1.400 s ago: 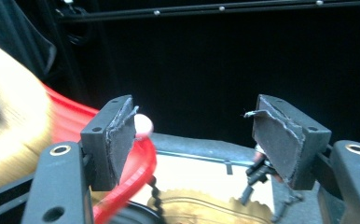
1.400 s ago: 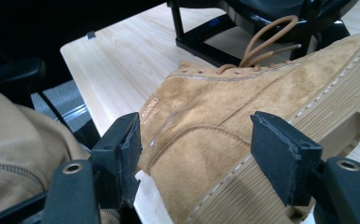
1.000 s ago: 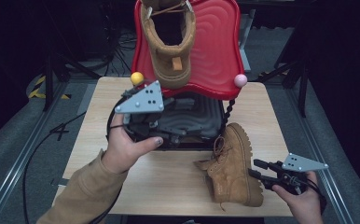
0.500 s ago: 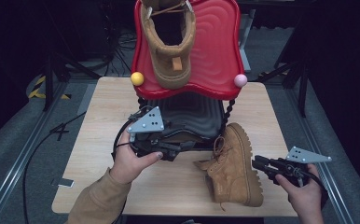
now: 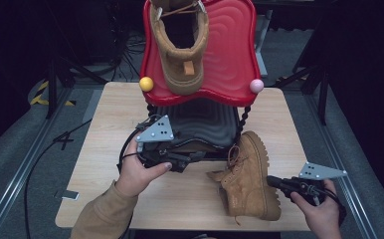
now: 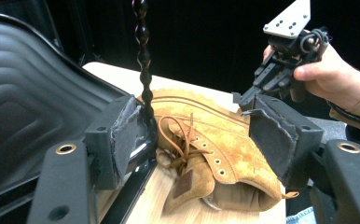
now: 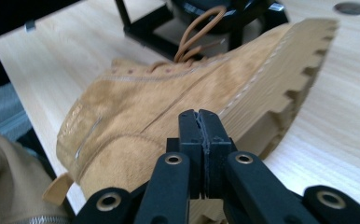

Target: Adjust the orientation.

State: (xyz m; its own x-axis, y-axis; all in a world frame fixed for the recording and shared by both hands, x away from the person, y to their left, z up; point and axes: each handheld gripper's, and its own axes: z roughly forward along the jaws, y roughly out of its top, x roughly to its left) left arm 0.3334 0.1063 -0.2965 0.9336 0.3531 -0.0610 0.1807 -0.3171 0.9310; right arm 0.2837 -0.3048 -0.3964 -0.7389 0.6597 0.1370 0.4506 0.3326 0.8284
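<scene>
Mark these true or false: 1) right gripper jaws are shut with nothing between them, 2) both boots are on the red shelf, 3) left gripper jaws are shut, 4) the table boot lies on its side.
1) True: the right gripper has just closed, pads together, nothing between them.
2) False: one boot is on the red shelf; the other boot is on the table.
3) False: the left gripper is open, pads wide apart.
4) True: sole faces sideways, laces towards the rack.
</scene>
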